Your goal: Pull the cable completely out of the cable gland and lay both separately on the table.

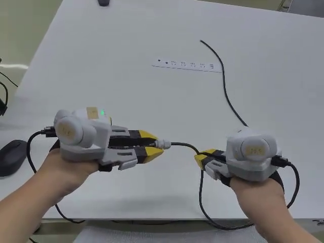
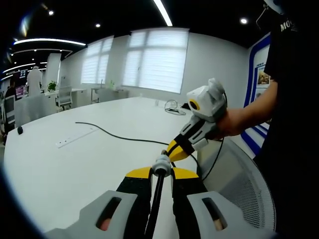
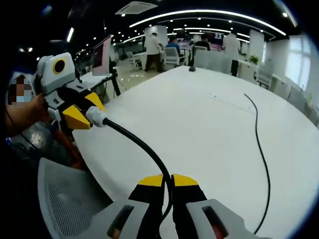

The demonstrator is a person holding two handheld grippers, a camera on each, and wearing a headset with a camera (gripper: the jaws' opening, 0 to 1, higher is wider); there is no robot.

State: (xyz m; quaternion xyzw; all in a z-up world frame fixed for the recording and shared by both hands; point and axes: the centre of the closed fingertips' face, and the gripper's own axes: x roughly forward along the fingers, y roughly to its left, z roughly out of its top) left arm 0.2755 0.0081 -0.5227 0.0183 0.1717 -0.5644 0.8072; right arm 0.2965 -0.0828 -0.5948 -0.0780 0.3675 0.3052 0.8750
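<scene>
Left gripper [image 2: 167,173]: yellow fingertips [image 2: 141,173] pressed in on the white cable gland [image 2: 161,164], which sits right at the tips. A dark length runs back between the jaws toward 6 o'clock in the left gripper view; I take it for the cable's tail passing through.

Right gripper [image 3: 168,180]: tips closed on the black cable [image 3: 142,144] itself, pinching it a short way off the gland.

Head view: the two point at each other, left gripper from 9 o'clock and right gripper from 3 o'clock. A short bowed span of cable runs between them, held in the air over the table's near edge.

Judgement: one hold per part, opposed, so the gland can be anchored while the cable is drawn out along its axis. The span is slack, not taut. The cable looks not yet out of the gland, and neither part lies on the table.

Surface: table [image 1: 126,91] white, matt.
- Power strip [image 1: 187,64] toward 12 o'clock.
- Black lead [image 1: 225,86] trails from 1 o'clock down toward the right gripper; cannot tell whether it is the same cable.
- Dark mouse [image 1: 11,157] at the 9 o'clock edge.

Room: open office with strip lights overhead. Blinded windows show in the left gripper view; desks and standing people show far off in the right gripper view. A mesh chair [image 3: 65,199] sits below the table edge.
</scene>
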